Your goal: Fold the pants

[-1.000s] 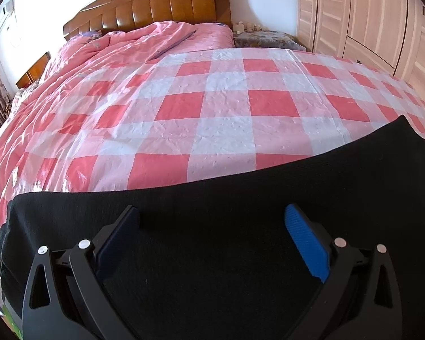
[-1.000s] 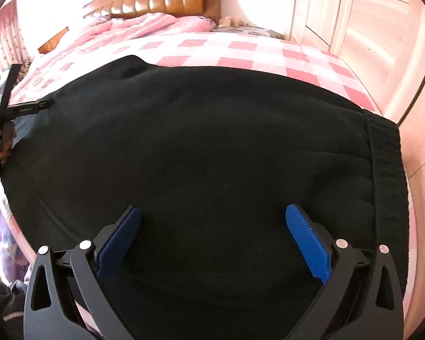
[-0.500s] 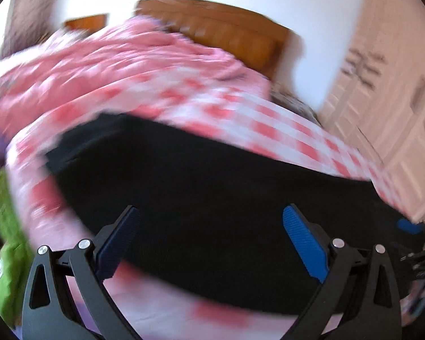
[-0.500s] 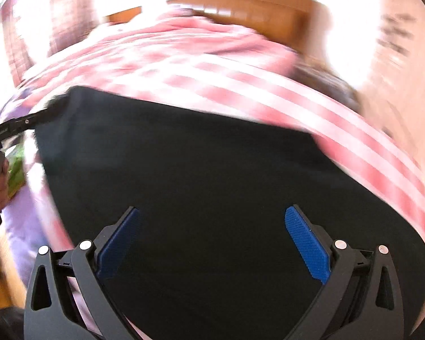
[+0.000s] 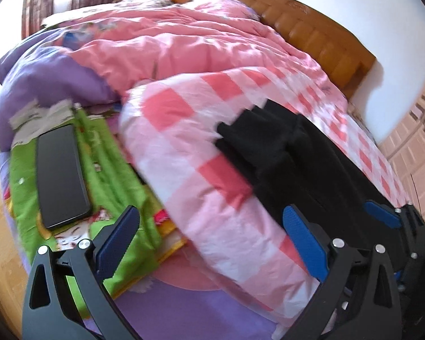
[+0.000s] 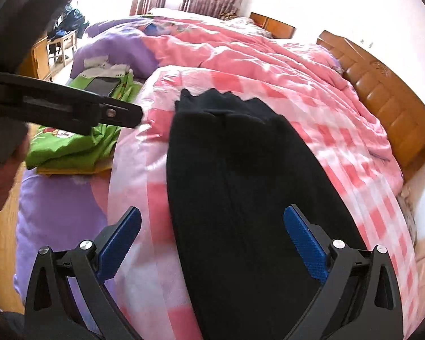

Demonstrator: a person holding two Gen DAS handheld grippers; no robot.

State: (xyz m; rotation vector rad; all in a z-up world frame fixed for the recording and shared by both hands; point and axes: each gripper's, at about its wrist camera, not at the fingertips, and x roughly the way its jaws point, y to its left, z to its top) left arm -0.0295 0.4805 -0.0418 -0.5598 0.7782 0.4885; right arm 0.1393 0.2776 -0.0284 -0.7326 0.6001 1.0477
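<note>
Both the left tongs (image 5: 211, 243) and right tongs (image 6: 212, 243) gape, empty; the black pants (image 6: 240, 184) run out of frame near them, cuffs blurred.

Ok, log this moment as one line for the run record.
pants: black, lying lengthwise on checked sheet | left gripper: open, holds nothing | right gripper: open over pants | phone: on green cloth

Pants (image 6: 240, 175): on sheet (image 6: 144, 198) on bed, ahead of right tool (image 6: 212, 243), between its fingers. Phone (image 5: 61, 175): on cloth (image 5: 110, 170), ahead-left of left tool (image 5: 211, 243). Quilt (image 5: 184, 42): behind sheet. Headboard (image 5: 320, 34): far right, behind quilt.
</note>
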